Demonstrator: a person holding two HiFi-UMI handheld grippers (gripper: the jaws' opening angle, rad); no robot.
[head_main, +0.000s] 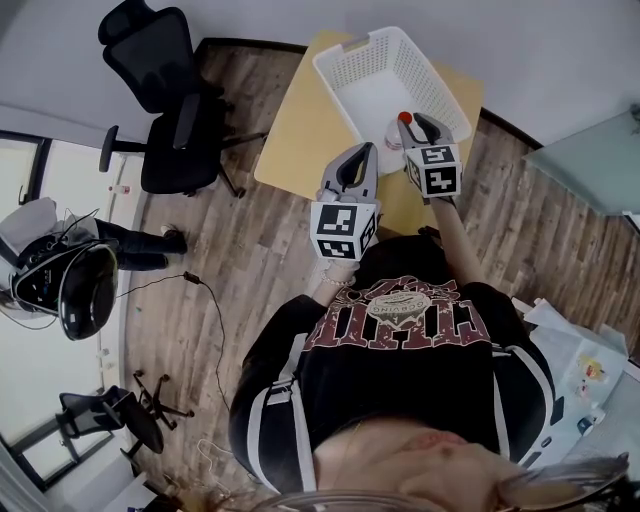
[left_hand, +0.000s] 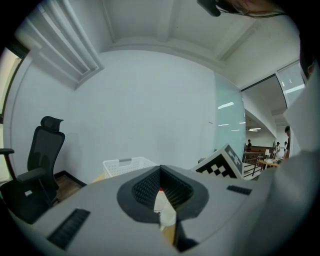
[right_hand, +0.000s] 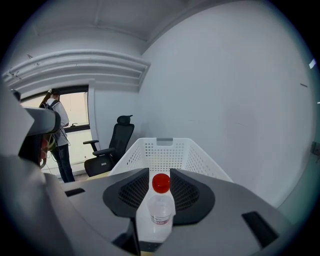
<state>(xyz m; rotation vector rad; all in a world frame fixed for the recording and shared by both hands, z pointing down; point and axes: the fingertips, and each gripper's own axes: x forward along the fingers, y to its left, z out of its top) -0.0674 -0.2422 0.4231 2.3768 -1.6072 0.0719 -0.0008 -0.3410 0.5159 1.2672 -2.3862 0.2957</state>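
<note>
My right gripper (right_hand: 160, 170) jaws clamp the red-capped bottle (right_hand: 158, 216) upright, just before white basket (right_hand: 186, 156); left gripper (left_hand: 160, 168) jaws closed, empty.

Colour log. My left gripper (left_hand: 160, 172) and right gripper (right_hand: 160, 175): grey, black ribbed pads (right_hand: 131, 192); cubes (head_main: 343, 230) black-and-white squares. Bottle (right_hand: 156, 215) clear, cap (right_hand: 161, 182) red. Basket (right_hand: 150, 155) white, hole-dotted. Table (head_main: 290, 140) pale yellow. Chair (head_main: 165, 100) black. Floor (head_main: 250, 250) brown wood grain.

Even, bright indoor lighting; daylight enters at the head view's left edge. Gripper views show strong fisheye distortion with dark, vignetted corners.
</note>
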